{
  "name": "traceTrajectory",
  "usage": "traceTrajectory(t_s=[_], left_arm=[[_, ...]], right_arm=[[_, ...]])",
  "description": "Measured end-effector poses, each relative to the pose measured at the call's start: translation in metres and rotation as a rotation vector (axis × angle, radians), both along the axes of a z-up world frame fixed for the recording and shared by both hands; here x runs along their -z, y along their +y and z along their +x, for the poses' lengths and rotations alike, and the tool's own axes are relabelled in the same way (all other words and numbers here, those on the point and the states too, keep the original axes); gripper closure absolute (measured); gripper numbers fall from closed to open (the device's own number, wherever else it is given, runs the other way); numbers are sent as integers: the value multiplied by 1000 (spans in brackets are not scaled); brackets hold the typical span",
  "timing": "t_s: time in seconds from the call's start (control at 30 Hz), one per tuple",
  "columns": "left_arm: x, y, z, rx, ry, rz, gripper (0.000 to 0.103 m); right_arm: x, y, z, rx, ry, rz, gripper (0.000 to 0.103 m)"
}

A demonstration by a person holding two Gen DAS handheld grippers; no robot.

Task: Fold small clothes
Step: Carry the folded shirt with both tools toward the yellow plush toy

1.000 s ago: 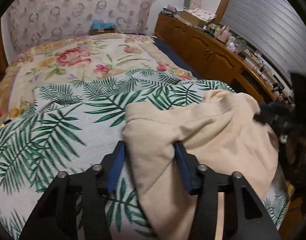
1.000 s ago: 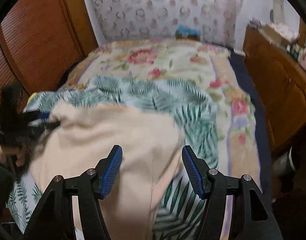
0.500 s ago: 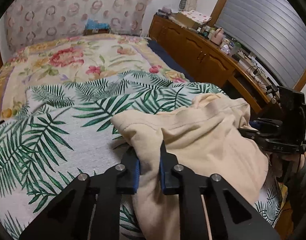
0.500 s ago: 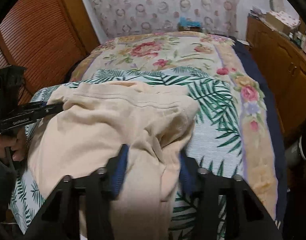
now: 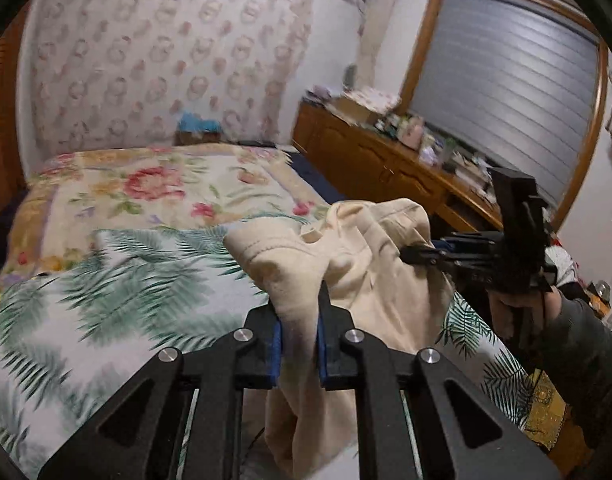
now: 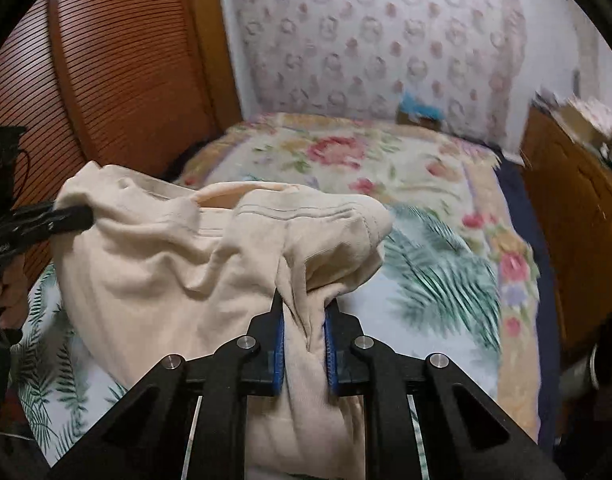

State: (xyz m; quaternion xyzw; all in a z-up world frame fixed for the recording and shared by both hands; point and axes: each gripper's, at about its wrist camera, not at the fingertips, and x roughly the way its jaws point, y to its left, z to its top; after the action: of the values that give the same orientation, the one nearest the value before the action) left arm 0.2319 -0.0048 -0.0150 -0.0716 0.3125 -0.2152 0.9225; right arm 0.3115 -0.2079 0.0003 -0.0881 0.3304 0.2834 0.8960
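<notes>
Left gripper (image 5: 299,334): blue-padded jaws pinched on a bunched fold of the cream garment (image 5: 369,264). Cloth rises ahead of the fingertips and hangs down below them.

Right gripper (image 6: 304,340): likewise clamped on a gathered fold of the same garment (image 6: 166,256), fabric squeezed between the blue pads. From the left wrist view it shows off to the right (image 5: 415,254), its tips nipping the cloth's far edge; a hand (image 5: 517,316) in a dark sleeve holds it.

Garment held up between the two grippers, sagging in the middle, stitched waistband edge uppermost (garment type not certain). Whether the lower part touches the bed cannot be told.

Surface: a bed, directly ahead of and under both grippers. Near portion covered by a palm-leaf print cloth (image 5: 118,300); beyond it a floral bedspread (image 5: 146,188) with red roses and a yellowish border.

Room: a wall hanging with ring pattern (image 6: 377,36) behind the bed head, a small blue object (image 5: 198,124) at its foot. Right of the left gripper, a wooden dresser (image 5: 369,160) with a cluttered top, and a shuttered window (image 5: 501,76) above it. Left of the right gripper, a ribbed wooden panel (image 6: 118,64).
</notes>
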Motion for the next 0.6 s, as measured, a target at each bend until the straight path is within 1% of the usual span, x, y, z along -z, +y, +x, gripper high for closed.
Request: traceTrajectory(t_s=[0.1, 0.17, 0.27, 0.33, 0.47, 0.53, 0.6], left_arm=[[2, 41, -23, -81, -11, 0, 89], [7, 75, -40, -157, -10, -1, 89], [16, 115, -58, -254, -7, 7, 89], [26, 146, -68, -326, 9, -11, 89], [44, 187, -79, -432, 25, -31, 89], [55, 205, -83, -486, 50, -51, 89], [64, 212, -88, -526, 53, -44, 89]], right_arm=[[-4, 40, -1, -86, -24, -10, 88], [-4, 73, 3, -146, -38, -25, 88], [-5, 128, 12, -240, -55, -47, 88], [-3, 168, 23, -294, -76, -77, 88], [2, 245, 42, -385, -105, -133, 88], [6, 280, 48, -428, -114, -165, 88], [12, 311, 57, -456, -135, -196, 88]])
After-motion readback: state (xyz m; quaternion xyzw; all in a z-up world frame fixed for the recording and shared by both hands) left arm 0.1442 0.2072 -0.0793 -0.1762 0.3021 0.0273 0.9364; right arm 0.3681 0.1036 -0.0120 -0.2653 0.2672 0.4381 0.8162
